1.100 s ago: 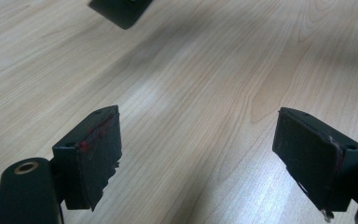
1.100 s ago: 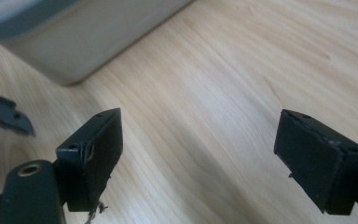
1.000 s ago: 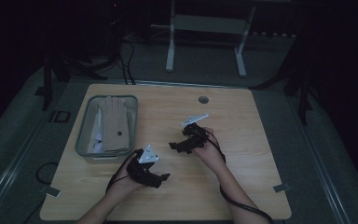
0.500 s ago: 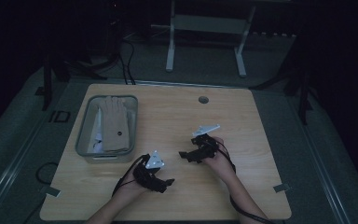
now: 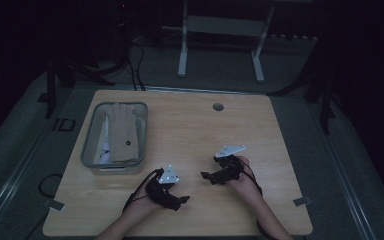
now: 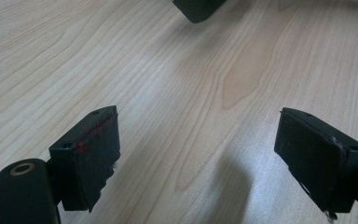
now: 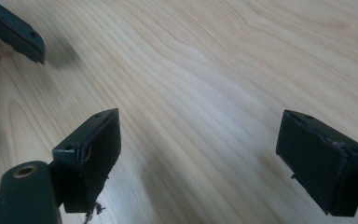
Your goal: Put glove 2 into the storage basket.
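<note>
**Both grippers low and empty, glove sitting in the bin**

Dim room, metal stand legs at the back, and a light wooden table [image 5: 195, 125] in the middle. At about 10 o'clock on it sits a clear bin [image 5: 89, 150] with a pale glove [image 5: 122, 134] lying flat inside, fingers pointing to 12.

The left gripper [image 5: 182, 200] hangs around 7 o'clock near the front edge, well apart from the bin. The right gripper [image 5: 206, 176] is just beside it at roughly 5 o'clock. In both gripper views the 2 jaws stand wide apart with nothing but bare wood grain between them, so neither holds anything.

My guess: this is the resting or start-up bit, nothing picked yet. The next move probably calls for the left gripper to swing up toward 10 o'clock and come down over the rim onto the glove.

Hard to make out: something white under the glove, too dark to tell what.
</note>
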A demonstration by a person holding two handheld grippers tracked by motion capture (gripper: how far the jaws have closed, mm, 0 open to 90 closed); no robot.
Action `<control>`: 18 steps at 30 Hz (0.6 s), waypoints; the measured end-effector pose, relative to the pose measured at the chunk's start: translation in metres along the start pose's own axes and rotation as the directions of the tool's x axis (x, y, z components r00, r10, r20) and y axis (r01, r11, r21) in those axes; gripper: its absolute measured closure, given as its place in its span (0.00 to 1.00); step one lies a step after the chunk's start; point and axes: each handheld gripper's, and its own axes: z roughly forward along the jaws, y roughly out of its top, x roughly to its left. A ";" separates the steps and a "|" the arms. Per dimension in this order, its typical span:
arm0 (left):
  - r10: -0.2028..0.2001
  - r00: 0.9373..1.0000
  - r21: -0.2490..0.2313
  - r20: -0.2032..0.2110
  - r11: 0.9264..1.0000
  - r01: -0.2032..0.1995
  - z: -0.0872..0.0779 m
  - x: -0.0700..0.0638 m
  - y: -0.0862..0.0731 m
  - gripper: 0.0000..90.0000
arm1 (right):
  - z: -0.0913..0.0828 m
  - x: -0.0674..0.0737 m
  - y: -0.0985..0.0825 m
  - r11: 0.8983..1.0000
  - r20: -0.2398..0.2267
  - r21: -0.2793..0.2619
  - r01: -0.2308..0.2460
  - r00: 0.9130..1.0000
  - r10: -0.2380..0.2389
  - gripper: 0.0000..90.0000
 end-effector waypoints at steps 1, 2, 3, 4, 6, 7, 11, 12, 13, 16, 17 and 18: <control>-0.001 1.000 0.006 0.003 1.000 0.001 0.001 -0.001 0.000 0.16 | -0.001 -0.001 -0.003 1.000 0.007 -0.001 0.000 1.000 0.000 0.15; 0.004 1.000 0.010 0.003 1.000 -0.004 0.001 -0.001 0.000 0.16 | -0.002 -0.001 -0.006 1.000 0.007 0.001 -0.002 1.000 0.002 0.15; 0.009 1.000 0.008 0.003 1.000 -0.009 0.001 -0.002 0.000 0.16 | -0.003 -0.002 -0.009 1.000 0.013 0.002 -0.001 1.000 0.001 0.15; 0.013 1.000 0.009 0.005 1.000 -0.013 0.002 -0.002 0.001 0.16 | -0.005 -0.002 -0.012 1.000 0.020 0.000 -0.003 1.000 0.003 0.16; 0.010 1.000 0.005 0.013 1.000 -0.010 0.002 -0.002 0.001 0.16 | -0.008 -0.003 -0.015 1.000 0.011 -0.011 -0.018 1.000 0.019 0.16; 0.010 1.000 0.006 0.014 1.000 -0.010 0.002 -0.002 0.001 0.16 | -0.009 -0.004 -0.016 1.000 0.017 -0.021 -0.019 1.000 0.019 0.16; 0.003 1.000 -0.011 0.016 1.000 -0.003 0.002 -0.003 0.000 0.16 | -0.015 -0.003 -0.020 0.999 0.022 -0.043 -0.011 1.000 0.012 0.16; 0.005 1.000 -0.010 0.017 1.000 -0.005 0.002 -0.004 0.000 0.16 | -0.015 -0.003 -0.021 0.999 0.020 -0.048 -0.012 1.000 0.013 0.16; 0.008 1.000 -0.009 0.016 1.000 -0.008 0.002 -0.004 0.000 0.16 | -0.016 -0.003 -0.022 0.999 0.024 -0.045 -0.014 1.000 0.015 0.16; 0.018 1.000 -0.007 0.016 1.000 -0.018 0.003 -0.006 0.000 0.16 | -0.017 -0.003 -0.024 0.998 0.033 -0.054 -0.016 0.999 0.018 0.16; 0.022 1.000 -0.005 0.016 1.000 -0.021 0.003 -0.006 0.000 0.16 | -0.017 -0.003 -0.024 0.999 0.032 -0.050 -0.017 0.999 0.018 0.16; 0.024 1.000 -0.006 0.019 1.000 -0.023 0.002 -0.006 0.000 0.16 | -0.016 -0.003 -0.024 0.999 0.035 -0.051 -0.015 0.999 0.017 0.16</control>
